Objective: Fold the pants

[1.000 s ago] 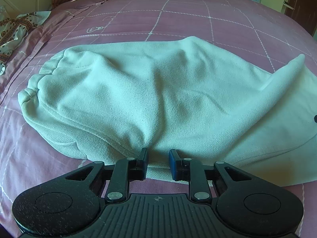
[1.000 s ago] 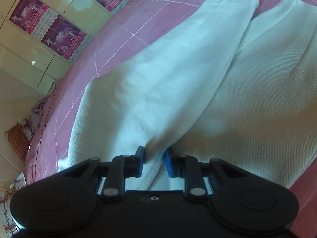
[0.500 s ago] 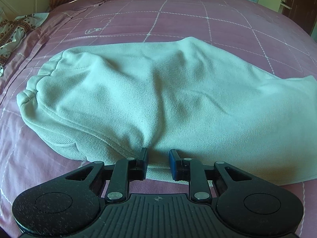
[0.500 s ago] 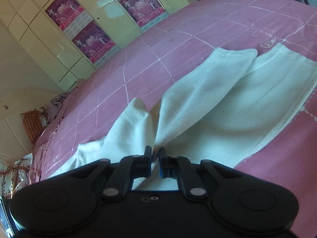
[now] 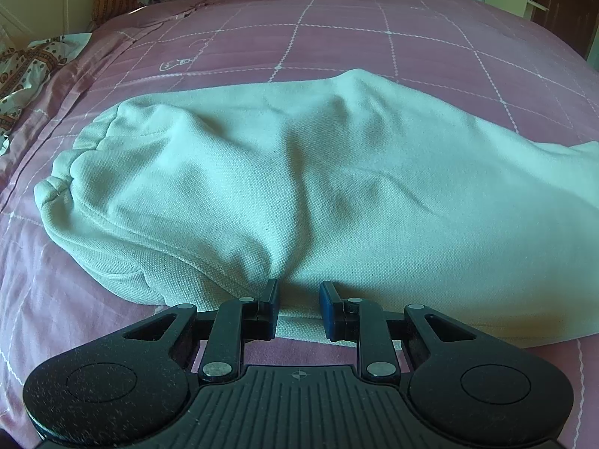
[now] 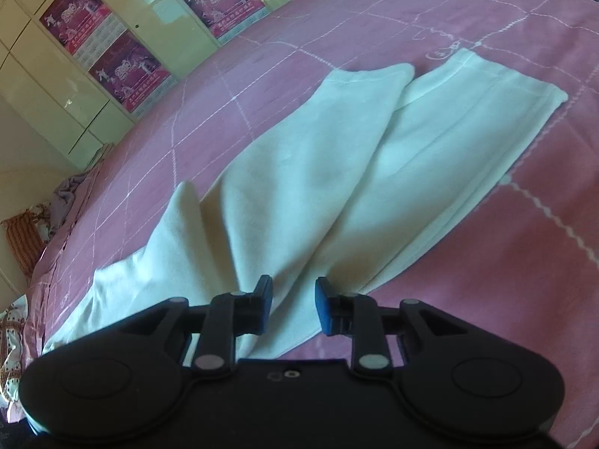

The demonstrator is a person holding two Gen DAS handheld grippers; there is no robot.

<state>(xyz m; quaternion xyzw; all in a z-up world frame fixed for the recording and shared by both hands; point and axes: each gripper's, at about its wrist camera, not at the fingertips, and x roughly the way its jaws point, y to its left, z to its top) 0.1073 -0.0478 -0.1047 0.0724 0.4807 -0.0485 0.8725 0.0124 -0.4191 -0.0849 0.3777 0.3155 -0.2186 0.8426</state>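
Two grippers: both sitting with jaws spread, gripping nothing
Left gripper: fingers flanking the near hem of the pants
Right gripper: hovering over the pants, fabric lying between its blue pads
Pants: lying on the pink bedspread, legs overlapping, cuffs pointing away
Wardrobe: standing behind, showing posters

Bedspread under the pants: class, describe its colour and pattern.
The bedspread is pink with a grid of thin white stitched lines; the left wrist view shows it best.
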